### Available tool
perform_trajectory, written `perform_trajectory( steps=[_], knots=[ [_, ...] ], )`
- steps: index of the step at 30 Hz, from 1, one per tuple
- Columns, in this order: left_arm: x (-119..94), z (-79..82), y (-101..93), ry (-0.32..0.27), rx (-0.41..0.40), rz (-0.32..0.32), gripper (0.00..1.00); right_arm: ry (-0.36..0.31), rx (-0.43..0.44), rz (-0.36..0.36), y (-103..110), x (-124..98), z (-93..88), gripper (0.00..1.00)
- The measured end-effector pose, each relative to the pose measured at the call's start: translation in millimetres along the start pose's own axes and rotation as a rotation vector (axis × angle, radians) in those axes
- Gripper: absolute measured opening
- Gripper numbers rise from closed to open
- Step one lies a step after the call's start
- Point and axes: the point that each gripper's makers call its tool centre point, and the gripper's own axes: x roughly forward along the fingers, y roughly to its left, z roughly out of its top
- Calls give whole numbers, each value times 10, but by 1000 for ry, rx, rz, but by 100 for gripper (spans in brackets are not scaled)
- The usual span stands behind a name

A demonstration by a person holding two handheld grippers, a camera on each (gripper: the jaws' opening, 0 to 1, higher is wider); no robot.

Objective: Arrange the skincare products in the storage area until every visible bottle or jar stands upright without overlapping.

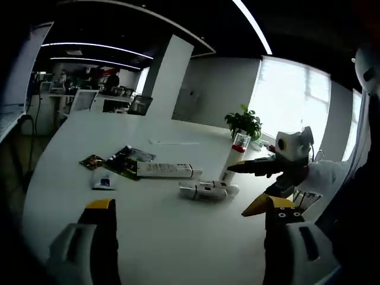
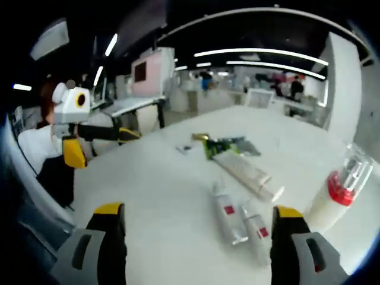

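Fingers (image 2: 289, 215) wide, tubes (image 2: 240, 221) between (flat).

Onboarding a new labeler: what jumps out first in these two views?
The upright white bottle with a red band and clear cap stands alone near the table edge. Beside it two small tubes lie flat next to a long white box. Both grippers hover open, the right gripper reaching toward the bottle.

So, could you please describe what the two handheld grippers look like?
Both look alike: the left gripper and right gripper each have two dark jaws with yellow tips and pale grey housings at the base. Seen from the other's view, each has black and yellow parts and carries a white box. A white sleeve shows behind the right one.
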Motion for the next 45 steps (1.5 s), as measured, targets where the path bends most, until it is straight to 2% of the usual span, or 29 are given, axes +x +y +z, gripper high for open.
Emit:
perform_trajectory(
  steps=[3,8,12,15,21,25,27,31,34,36,41,45],
  knots=[
    [-14,3,7,-9,-3,9,99,7,-75,-7,-41,61,109,100],
    [-42,-10,23,-23,-21,13,99,4,-97,2,-90,202,240,100],
    [-66,-39,52,-23,-30,26,99,58,-148,16,-127,362,232,100],
    [-73,-52,76,-19,-34,30,99,65,-176,16,-159,454,283,100],
    [-53,-21,97,-35,-46,24,99,84,-249,-26,-291,624,423,99],
    [-14,-24,107,-32,-49,16,99,90,-257,-21,-346,754,464,93],
    [-12,-5,111,-36,-45,10,99,124,-270,-25,-403,815,436,90],
    [-23,31,173,-40,-37,17,99,148,-285,-32,-509,885,501,75],
    [-30,45,210,-47,-40,25,99,188,-304,-42,-598,940,526,76],
    [-35,47,222,-49,-42,28,99,214,-336,-48,-674,981,528,74],
    [-41,48,261,-56,-53,39,99,290,-315,37,-675,1049,390,68],
    [-35,57,290,-61,-62,46,99,337,-391,24,-774,1089,292,57]
  ],
)
